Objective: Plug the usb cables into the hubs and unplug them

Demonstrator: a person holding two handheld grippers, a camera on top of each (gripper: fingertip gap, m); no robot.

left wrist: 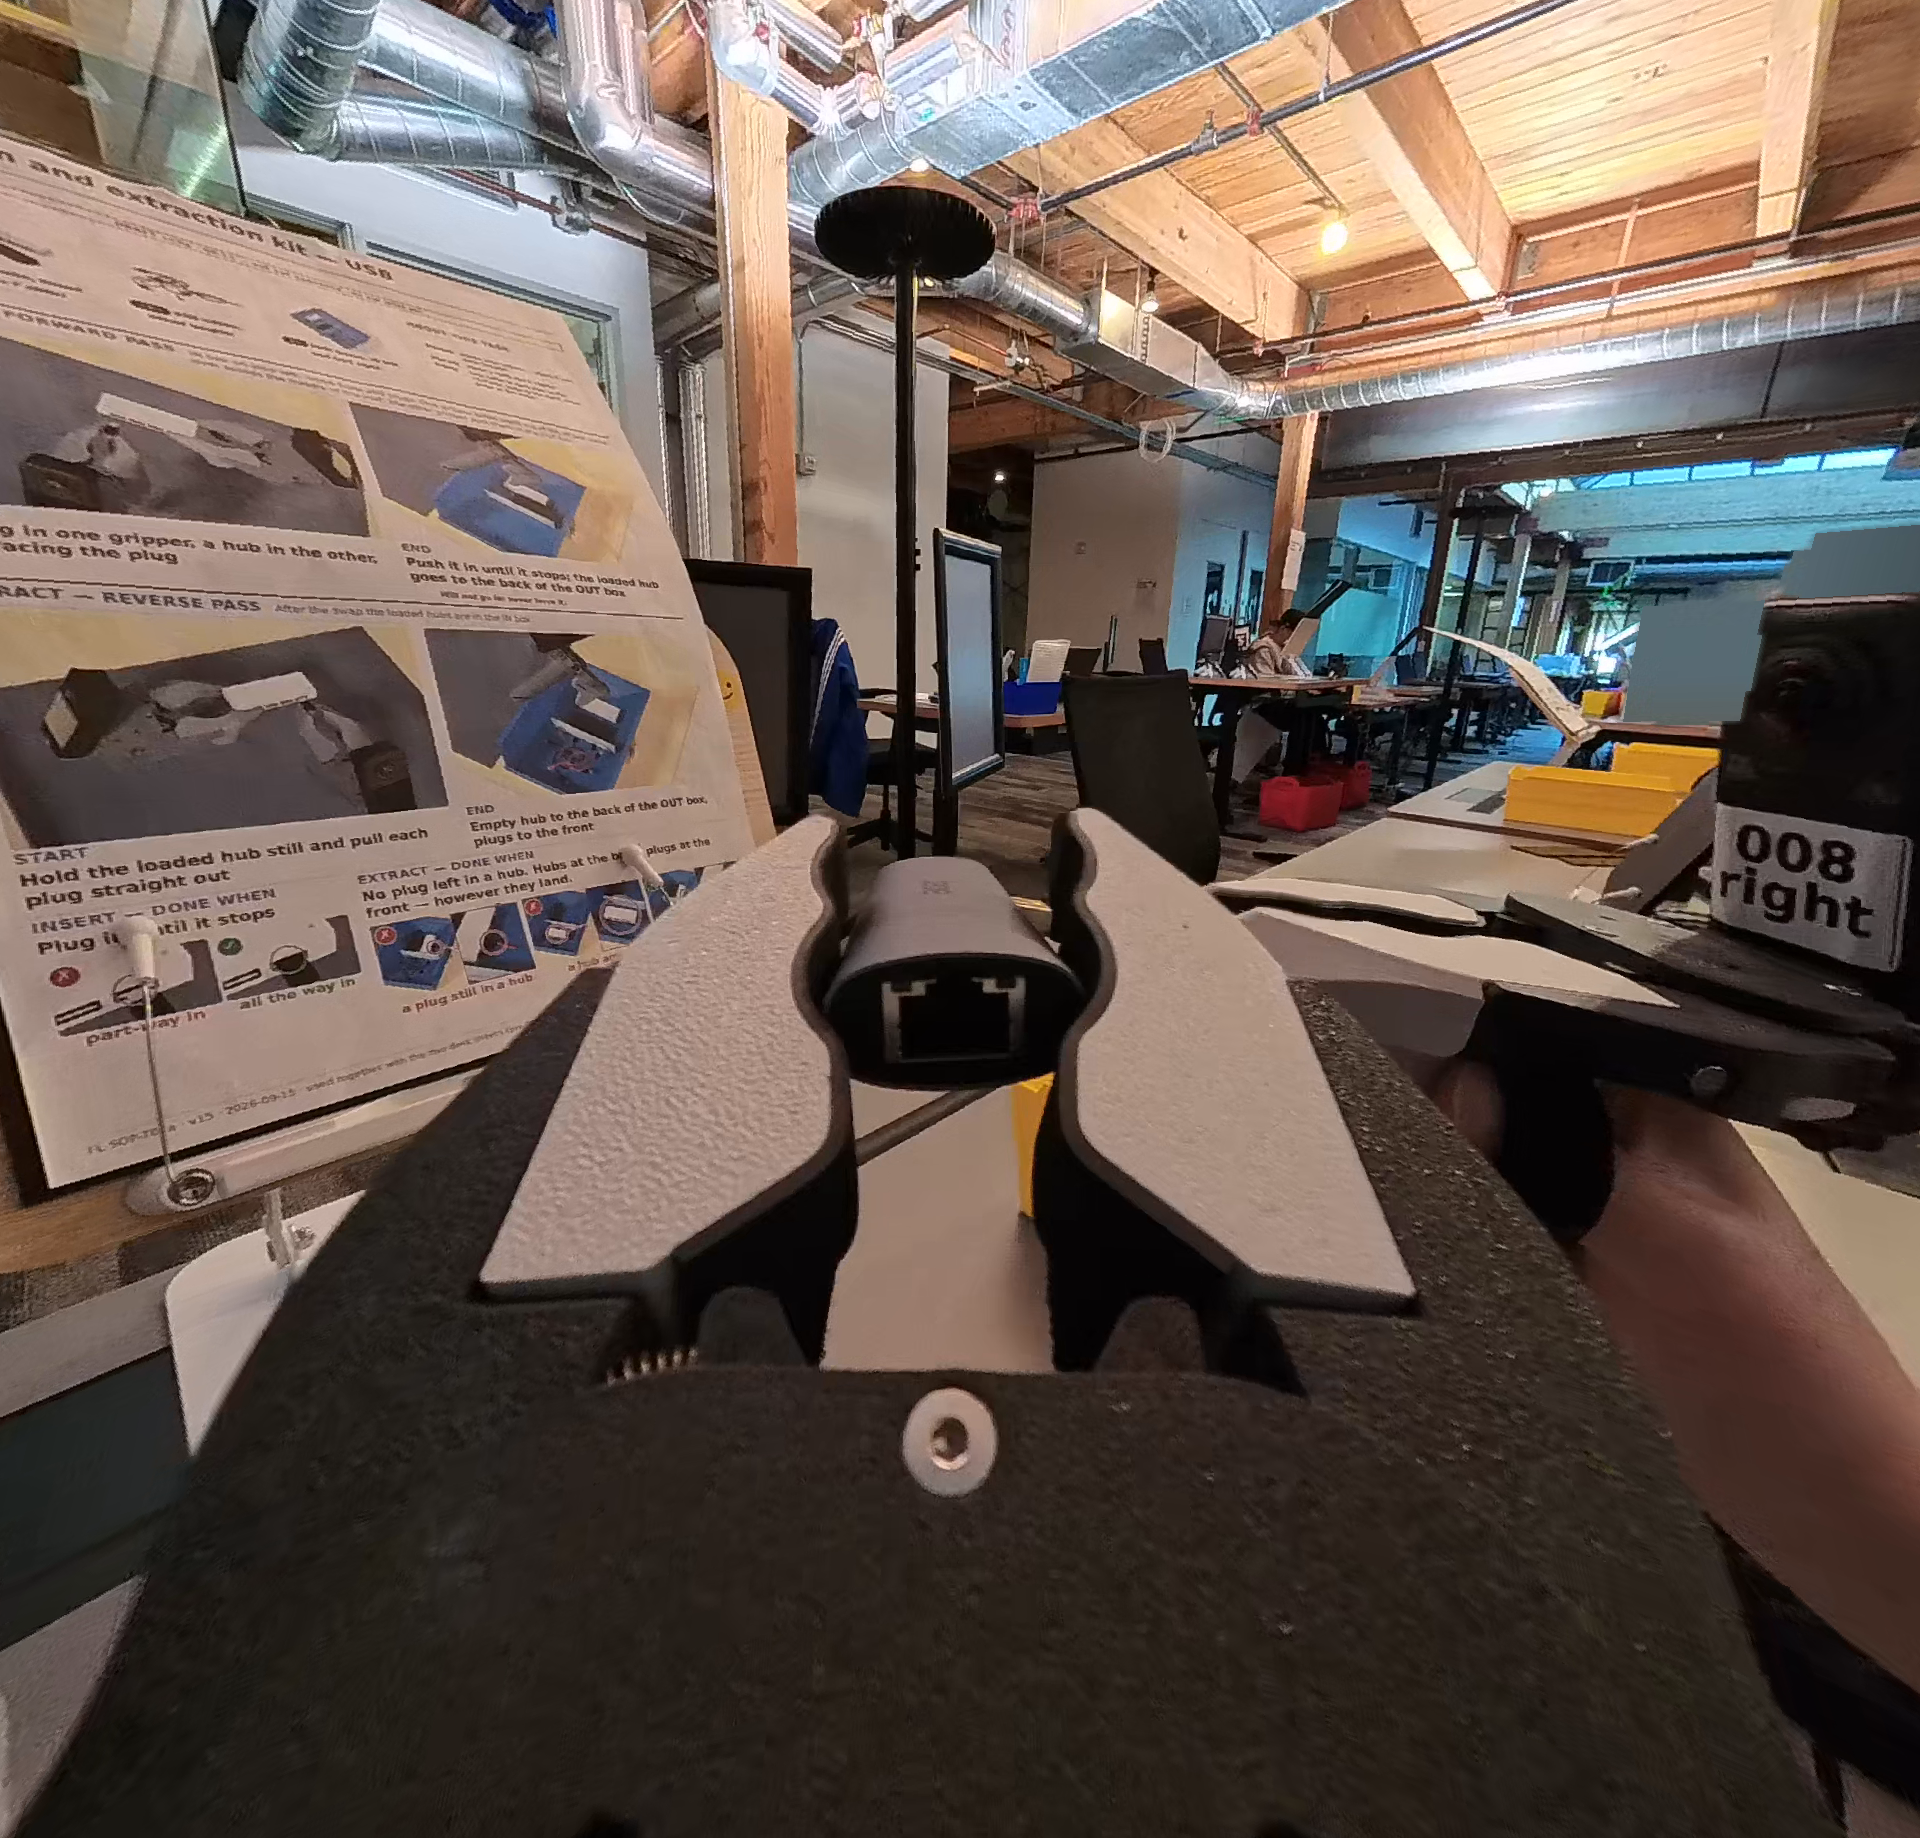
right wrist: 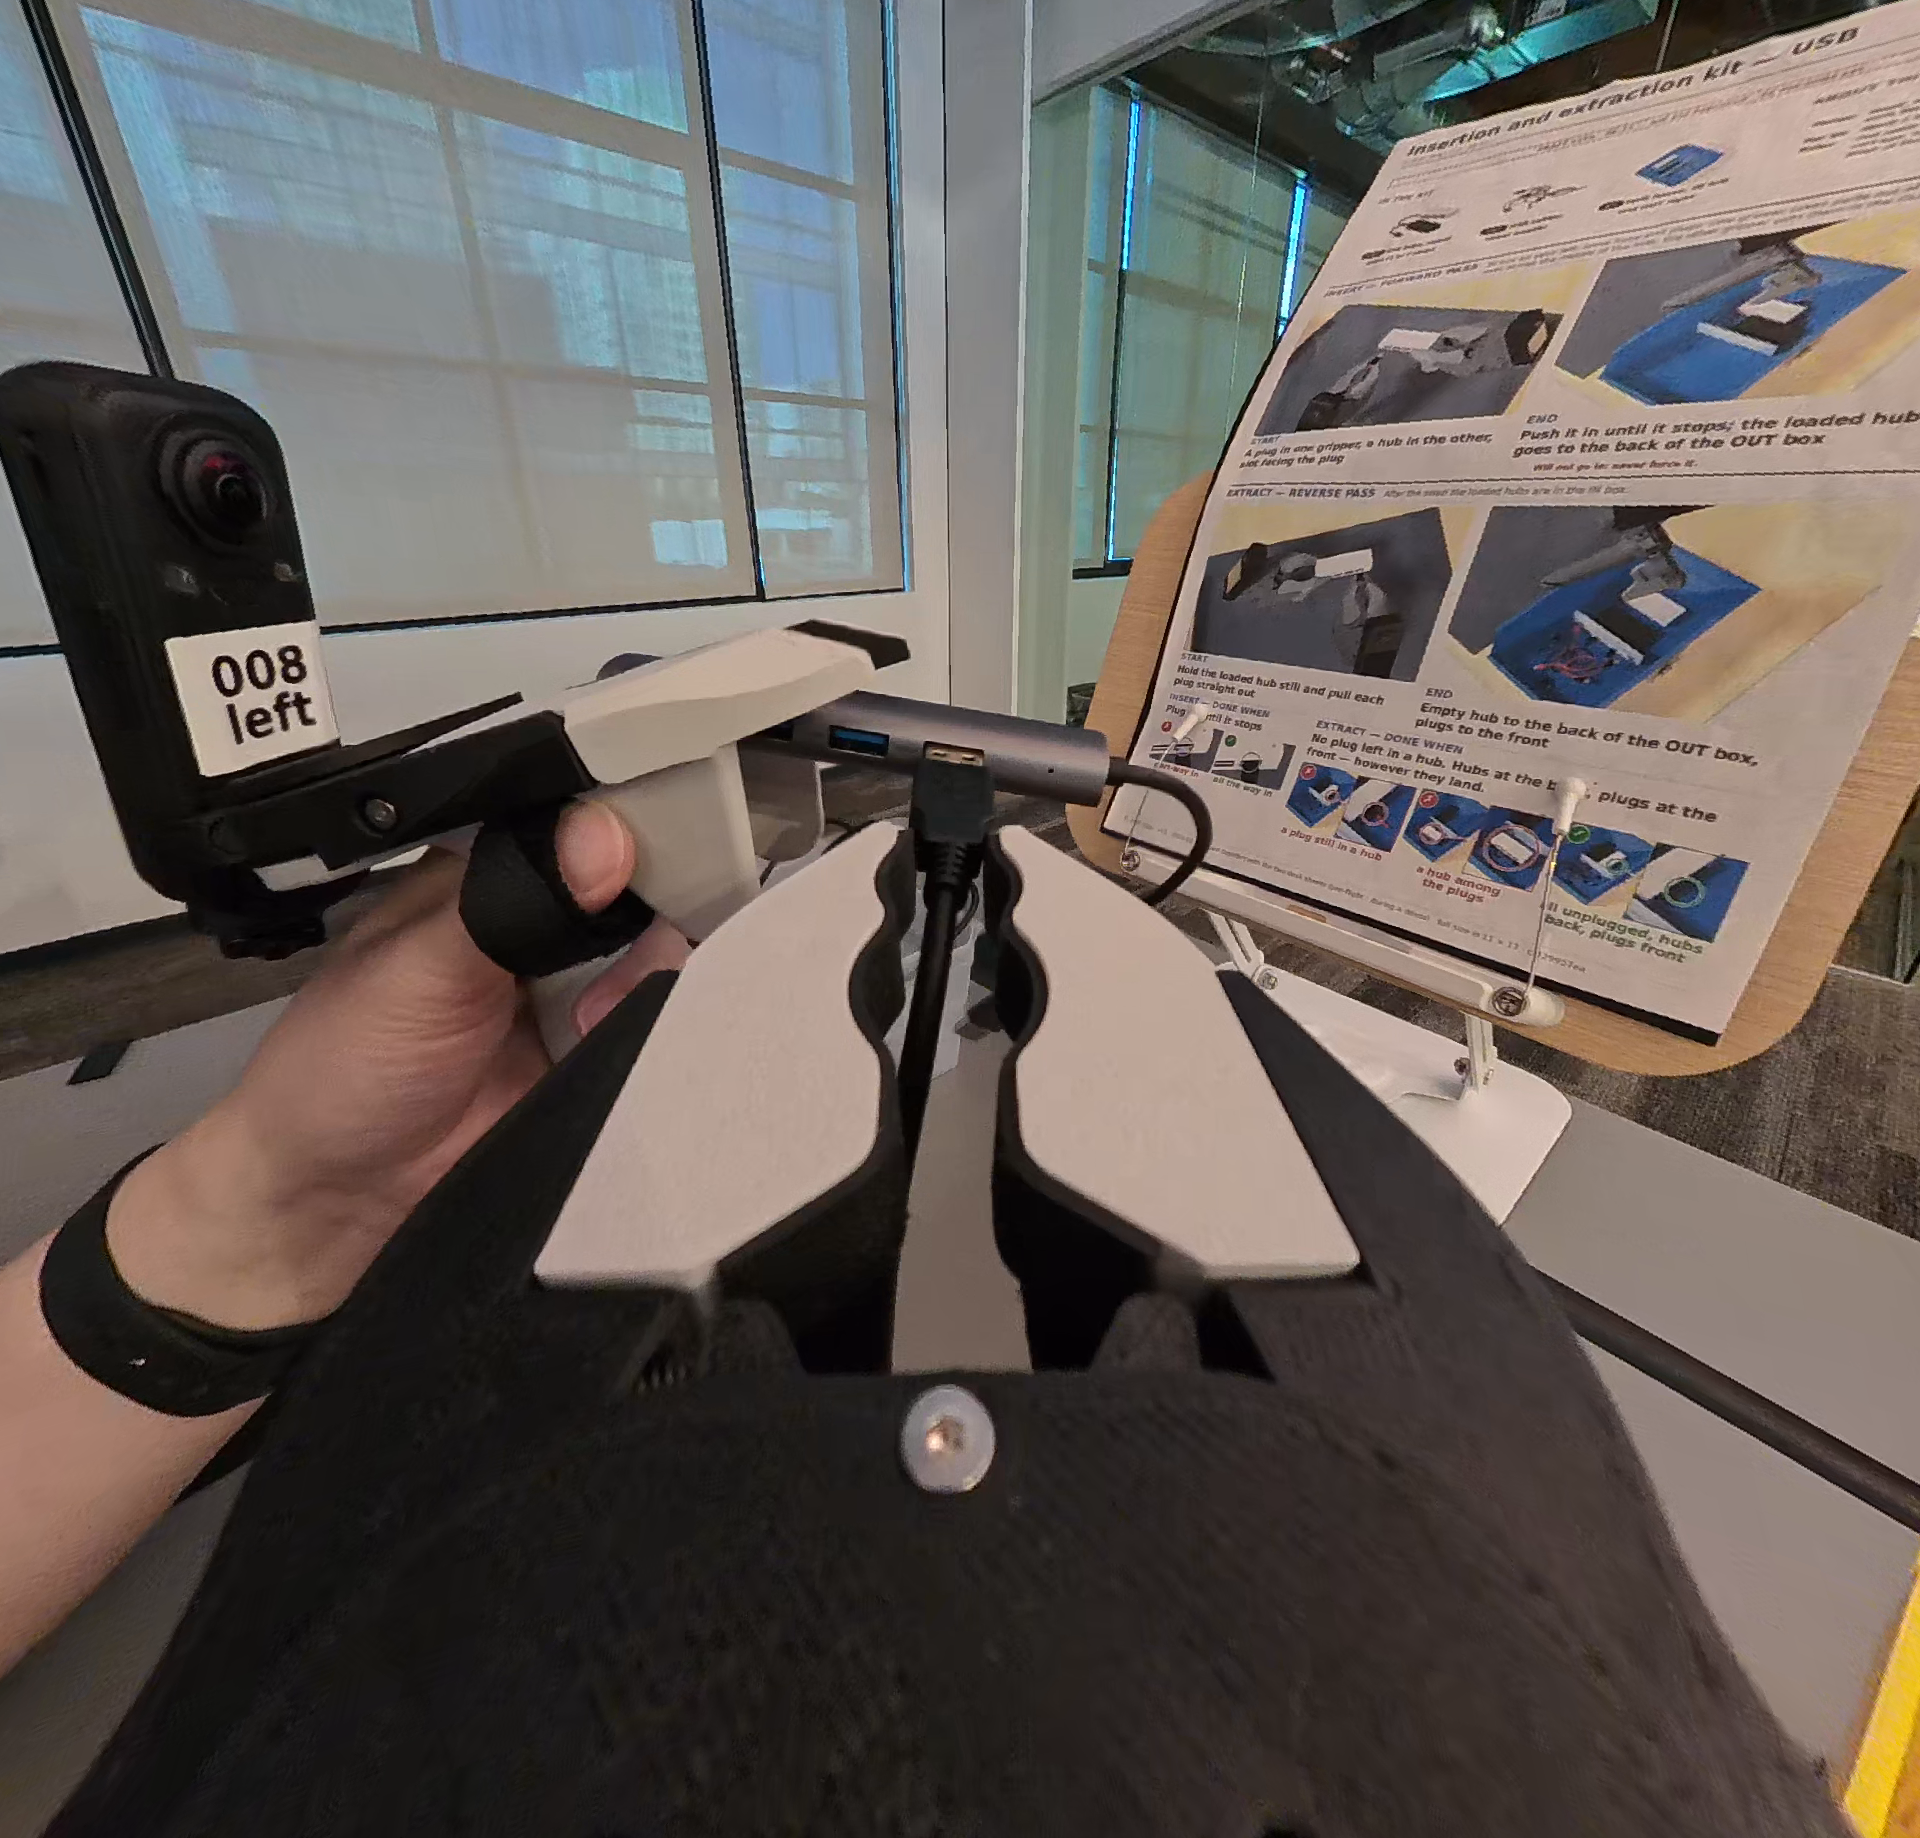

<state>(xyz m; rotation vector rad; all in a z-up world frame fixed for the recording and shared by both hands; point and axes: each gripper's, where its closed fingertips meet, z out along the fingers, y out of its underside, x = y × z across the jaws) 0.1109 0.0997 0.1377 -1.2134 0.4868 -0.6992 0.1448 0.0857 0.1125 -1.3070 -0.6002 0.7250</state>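
We keep the left gripper (left wrist: 951, 947) clamped on the hub (right wrist: 971, 744), held in the air, and drive the plug (right wrist: 951, 801), pinched by the right gripper (right wrist: 948, 884), straight into its side port. The hub's long axis runs crosswise; the plug points squarely at it.

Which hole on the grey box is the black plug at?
The black plug is at the right hole of the grey box. The blue hole beside it is empty.
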